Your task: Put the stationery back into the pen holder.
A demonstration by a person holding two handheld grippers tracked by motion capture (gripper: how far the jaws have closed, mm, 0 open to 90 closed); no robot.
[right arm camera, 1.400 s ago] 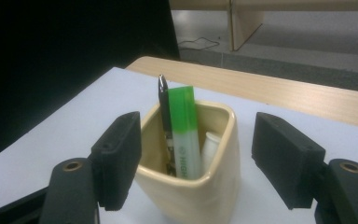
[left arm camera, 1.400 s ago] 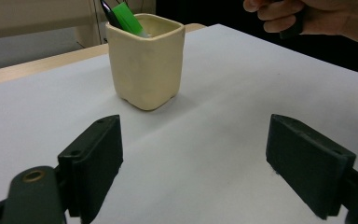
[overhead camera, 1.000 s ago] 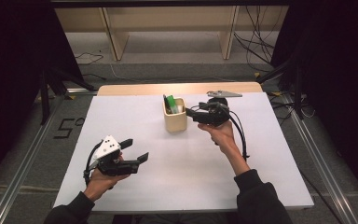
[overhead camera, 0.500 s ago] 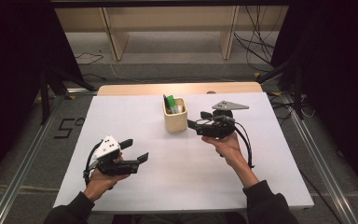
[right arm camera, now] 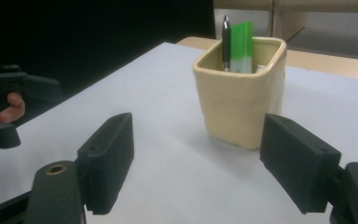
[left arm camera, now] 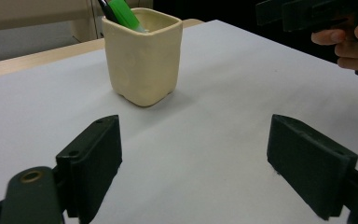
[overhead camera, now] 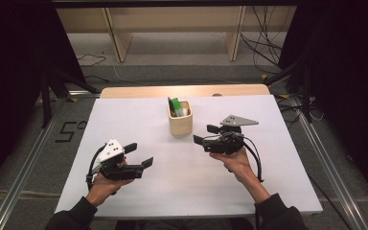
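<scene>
A cream square cup (overhead camera: pixel 179 123) stands on the white table (overhead camera: pixel 124 115), right of centre and toward the back. It holds a green marker (right arm camera: pixel 241 46) and a dark pen (right arm camera: pixel 225 39). My right gripper (overhead camera: pixel 205 134) hovers just right of the cup, and the jaws point left at it. They have just been opening and nothing is between them; in the right gripper view (right arm camera: pixel 198 140) the cup (right arm camera: pixel 240 100) sits a little ahead. My left gripper (overhead camera: pixel 140 154) is at the front left, open and empty. In its own view (left arm camera: pixel 193 140) the cup (left arm camera: pixel 144 56) stands well ahead.
A wooden strip (overhead camera: pixel 139 91) runs along the table's far edge. Beyond it are shelf legs (overhead camera: pixel 117 36) and floor cables (overhead camera: pixel 263 38). Metal rails (overhead camera: pixel 24 163) flank the table. The other hand and its gripper (left arm camera: pixel 317 14) show at the top right of the left gripper view.
My right gripper has drawn back from beside the cup's rim toward the near side and sunk a little. The left gripper has stayed put.
</scene>
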